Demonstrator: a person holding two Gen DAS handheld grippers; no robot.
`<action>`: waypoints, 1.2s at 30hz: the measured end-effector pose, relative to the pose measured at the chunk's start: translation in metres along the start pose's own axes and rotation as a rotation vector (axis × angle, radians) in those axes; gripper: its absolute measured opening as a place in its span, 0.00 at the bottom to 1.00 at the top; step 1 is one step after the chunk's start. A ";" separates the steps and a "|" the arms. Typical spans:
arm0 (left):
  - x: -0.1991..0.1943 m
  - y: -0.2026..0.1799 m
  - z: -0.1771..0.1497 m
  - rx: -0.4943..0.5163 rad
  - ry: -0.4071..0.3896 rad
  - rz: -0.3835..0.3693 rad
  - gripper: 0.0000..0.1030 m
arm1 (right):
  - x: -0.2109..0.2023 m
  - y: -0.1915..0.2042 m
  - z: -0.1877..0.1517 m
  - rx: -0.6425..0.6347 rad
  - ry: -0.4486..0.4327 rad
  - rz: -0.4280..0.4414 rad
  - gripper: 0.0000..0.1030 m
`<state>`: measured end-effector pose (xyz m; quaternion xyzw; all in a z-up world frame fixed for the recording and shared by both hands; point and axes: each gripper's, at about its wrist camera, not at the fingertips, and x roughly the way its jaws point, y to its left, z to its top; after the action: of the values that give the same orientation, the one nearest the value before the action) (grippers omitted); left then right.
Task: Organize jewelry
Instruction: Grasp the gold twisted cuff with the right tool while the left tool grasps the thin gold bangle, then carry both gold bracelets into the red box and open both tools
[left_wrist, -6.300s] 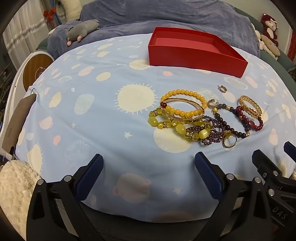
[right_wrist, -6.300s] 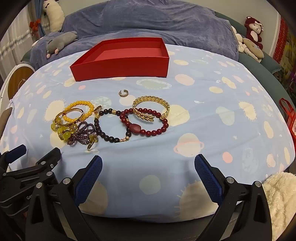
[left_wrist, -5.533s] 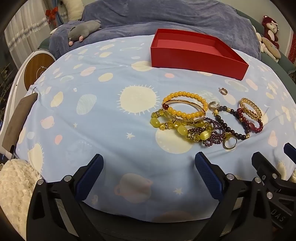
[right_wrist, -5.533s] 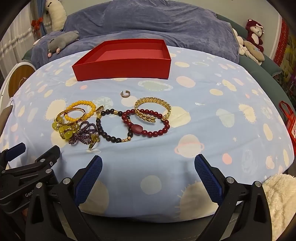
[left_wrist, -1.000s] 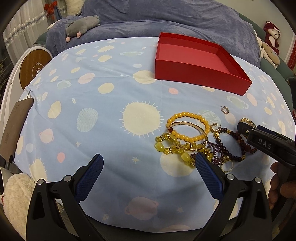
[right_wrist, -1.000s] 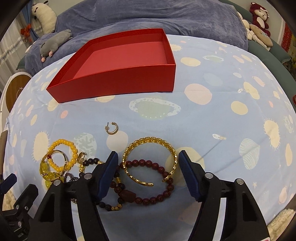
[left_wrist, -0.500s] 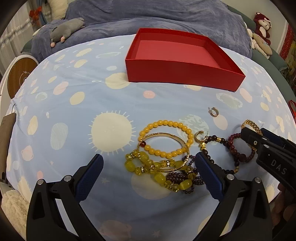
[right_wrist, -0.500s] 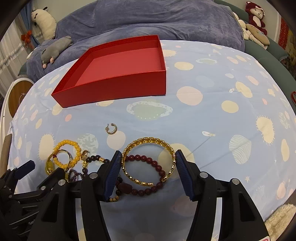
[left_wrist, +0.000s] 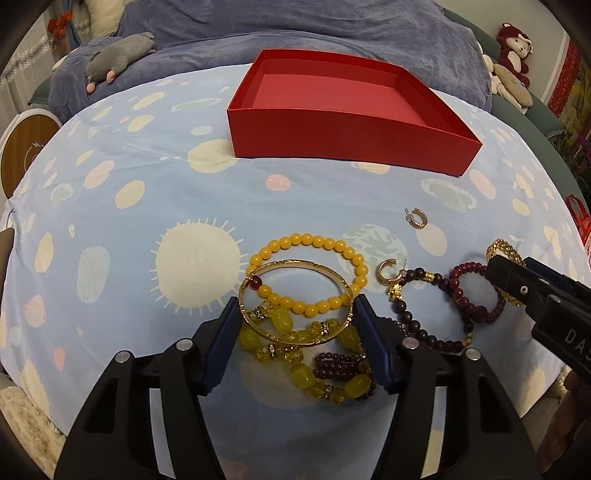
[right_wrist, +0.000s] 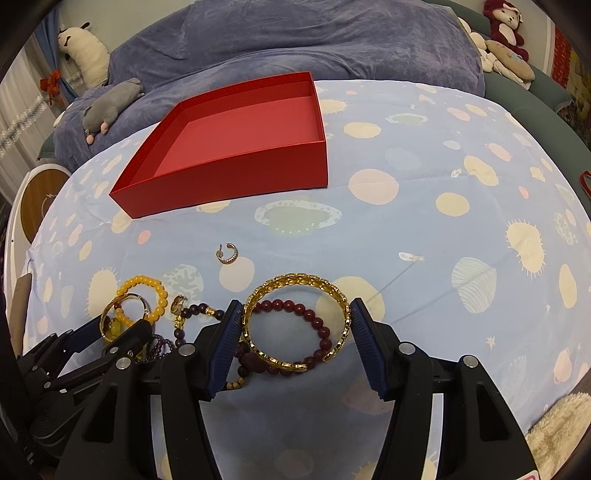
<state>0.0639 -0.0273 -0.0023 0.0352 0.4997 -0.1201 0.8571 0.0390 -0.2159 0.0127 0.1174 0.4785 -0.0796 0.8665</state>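
One container sits on the bed: a shallow red box (left_wrist: 351, 122), lidless, resting on the pale blue sheet (left_wrist: 147, 206) printed with suns and planets. We see nothing inside it in either view, only its pinkish-red floor and four low walls. All the jewelry lies on the sheet nearer to us, well apart from the box.

We have the left gripper (left_wrist: 295, 326) lowered over the left-hand heap, its blue pads either side of a plain gold bangle (left_wrist: 293, 301); the jaws are closing, and both pads look to be touching the bangle's rim (we cannot tell how firmly). A yellow bead bracelet (left_wrist: 314, 258) lies partly under that bangle, with a chunky yellow-green bracelet (left_wrist: 295, 354) and a small purple bead strand (left_wrist: 340, 363) beneath and nearer.

We hold the right gripper (right_wrist: 295, 328) partly open around a gold chain-link bangle (right_wrist: 295, 317), pads at or just beside its outer edges. A dark red bead bracelet (right_wrist: 295, 306) lies inside and under that bangle. A dark brown bead bracelet (left_wrist: 413, 302) sits between the heaps, a gold hoop earring (left_wrist: 386, 271) beside it, and a second small hoop earring (left_wrist: 417, 219) alone, closer to the box.

Only one bit of writing is readable: "DAS" in pale letters on the right gripper's black body, seen from the left wrist.
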 end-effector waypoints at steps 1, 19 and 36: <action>-0.001 0.002 0.000 -0.009 0.000 -0.005 0.57 | -0.001 0.000 0.000 0.000 -0.002 0.001 0.55; -0.065 0.008 0.077 -0.028 -0.136 -0.070 0.57 | -0.055 0.013 0.069 -0.050 -0.140 0.087 0.55; 0.066 -0.007 0.271 0.060 -0.137 -0.060 0.57 | 0.086 0.032 0.250 -0.079 -0.083 0.074 0.55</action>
<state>0.3232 -0.0945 0.0764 0.0377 0.4368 -0.1626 0.8839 0.2949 -0.2576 0.0723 0.0976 0.4404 -0.0332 0.8919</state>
